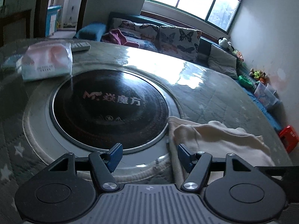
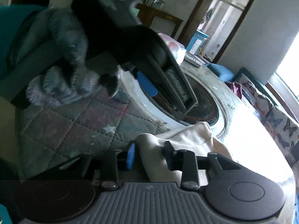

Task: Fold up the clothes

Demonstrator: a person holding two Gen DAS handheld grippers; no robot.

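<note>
Quilted worktop (image 1: 214, 100) under glass, with a black round hob (image 1: 110, 108) at centre; sofa (image 1: 168, 35) and window (image 1: 194, 1) behind. Cream cloth (image 1: 220, 141) lies rumpled on the worktop, ahead and to the right of the left tool (image 1: 149, 154), whose 2 fingers are spread with its right pad at the cloth's edge. Right tool (image 2: 149, 154): jaws apart, cloth (image 2: 179, 143) lying between them, not pinched. Tissue pack (image 1: 46, 61) far ahead-left of the left tool. Gloved hand (image 2: 61, 65) grips the left tool.
</note>
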